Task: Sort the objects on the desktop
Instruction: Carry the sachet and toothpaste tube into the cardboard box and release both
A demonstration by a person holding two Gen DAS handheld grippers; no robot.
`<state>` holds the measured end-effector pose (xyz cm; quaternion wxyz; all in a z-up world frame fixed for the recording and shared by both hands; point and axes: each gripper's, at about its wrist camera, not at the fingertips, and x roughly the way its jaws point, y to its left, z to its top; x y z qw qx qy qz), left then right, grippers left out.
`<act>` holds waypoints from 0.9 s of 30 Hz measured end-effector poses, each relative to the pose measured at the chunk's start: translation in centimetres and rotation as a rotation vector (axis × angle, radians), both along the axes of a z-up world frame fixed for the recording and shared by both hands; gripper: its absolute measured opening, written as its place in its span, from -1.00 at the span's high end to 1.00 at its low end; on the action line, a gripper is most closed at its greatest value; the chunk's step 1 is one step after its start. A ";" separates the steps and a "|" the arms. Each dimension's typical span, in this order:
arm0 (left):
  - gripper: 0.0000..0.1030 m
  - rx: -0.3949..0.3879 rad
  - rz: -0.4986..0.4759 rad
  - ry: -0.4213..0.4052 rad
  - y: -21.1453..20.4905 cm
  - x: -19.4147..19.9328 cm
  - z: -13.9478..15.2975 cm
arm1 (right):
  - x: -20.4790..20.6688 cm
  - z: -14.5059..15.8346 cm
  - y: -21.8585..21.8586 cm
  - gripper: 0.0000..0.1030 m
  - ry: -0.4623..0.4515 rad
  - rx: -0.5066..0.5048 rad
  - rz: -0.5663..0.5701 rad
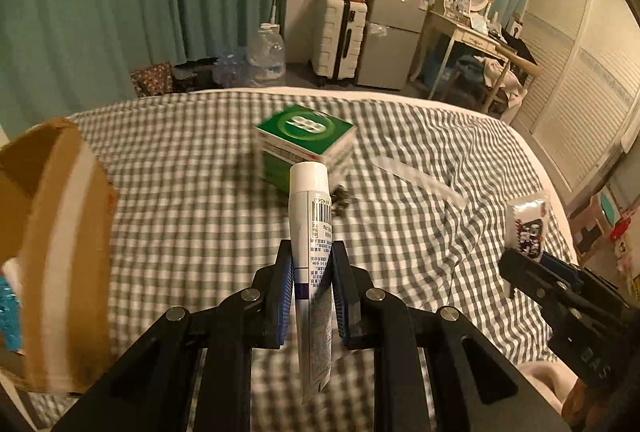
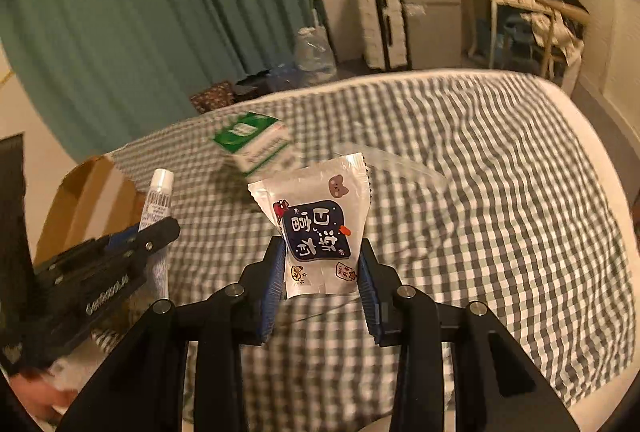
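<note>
- left gripper (image 1: pixel 312 272) is pinching a white tube (image 1: pixel 311 232), cap end up, above the checked bedsheet (image 1: pixel 180 200)
- right gripper (image 2: pixel 322 272) is clamping a white snack packet (image 2: pixel 316 228) clear of the sheet
- green-and-white box (image 1: pixel 306 144) is sitting on the bed past the tube
- cardboard box (image 1: pixel 60 252) is standing at the left edge

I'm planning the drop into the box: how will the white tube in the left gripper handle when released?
The white tube, clamped in the left gripper, has a flat crimped tail, so it probably bends there. Its round cap end may roll slightly. It looks light and should drop easily into the cardboard box.
</note>
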<state>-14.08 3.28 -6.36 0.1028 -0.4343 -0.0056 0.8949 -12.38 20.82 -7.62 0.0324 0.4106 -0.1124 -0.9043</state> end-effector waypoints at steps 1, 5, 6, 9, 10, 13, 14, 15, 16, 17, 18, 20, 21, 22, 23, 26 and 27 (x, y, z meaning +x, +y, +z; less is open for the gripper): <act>0.65 0.006 0.006 0.006 -0.9 0.2 0.7 | 0.5 0.9 -0.9 0.32 0.015 0.001 0.014; 0.65 -0.005 0.024 0.036 -4.3 1.2 3.6 | 2.0 3.7 -3.6 0.32 0.066 0.013 0.058; 0.65 -0.011 0.026 0.049 -5.0 1.5 4.1 | 2.2 4.2 -4.3 0.32 0.075 0.019 0.071; 0.65 -0.052 0.042 0.121 -7.8 2.8 6.4 | 3.2 6.2 -7.5 0.32 0.110 0.035 0.125; 0.65 -0.059 0.046 0.138 -9.1 3.1 7.3 | 3.4 6.9 -8.7 0.32 0.122 0.034 0.150; 0.65 -0.055 0.076 0.153 -12.5 3.5 9.1 | 3.8 8.7 -12.3 0.32 0.153 0.040 0.217; 0.65 -0.058 0.081 0.160 -13.3 3.6 9.4 | 3.8 9.2 -13.6 0.32 0.162 0.042 0.239; 0.65 -0.063 0.090 0.170 -14.4 3.8 9.8 | 3.8 9.5 -14.8 0.32 0.170 0.041 0.262; 0.65 -0.059 0.098 0.177 -16.0 3.9 10.3 | 3.6 9.8 -16.2 0.32 0.174 0.032 0.285; 0.65 -0.050 0.104 0.179 -17.0 4.2 10.4 | 3.5 9.8 -17.6 0.32 0.171 0.020 0.299; 0.65 -0.040 0.121 0.184 -18.4 4.4 10.4 | 3.2 9.7 -18.9 0.32 0.165 0.003 0.317; 0.65 -0.028 0.147 0.180 -21.1 4.6 10.0 | 2.5 9.3 -21.6 0.32 0.146 -0.024 0.363; 0.65 -0.029 0.169 0.175 -22.4 4.6 9.5 | 2.3 8.9 -23.1 0.32 0.137 -0.037 0.386; 0.65 -0.029 0.192 0.160 -23.8 4.4 8.8 | 1.9 8.5 -24.7 0.32 0.129 -0.051 0.412; 0.65 -0.020 0.205 0.141 -25.0 4.3 8.1 | 1.6 8.1 -25.9 0.32 0.122 -0.068 0.432; 0.65 0.000 0.243 0.094 -28.0 3.9 5.9 | 0.7 6.6 -29.4 0.30 0.079 -0.123 0.486; 0.65 -0.009 0.255 0.087 -28.6 3.8 5.1 | 0.1 5.9 -30.4 0.30 0.063 -0.125 0.499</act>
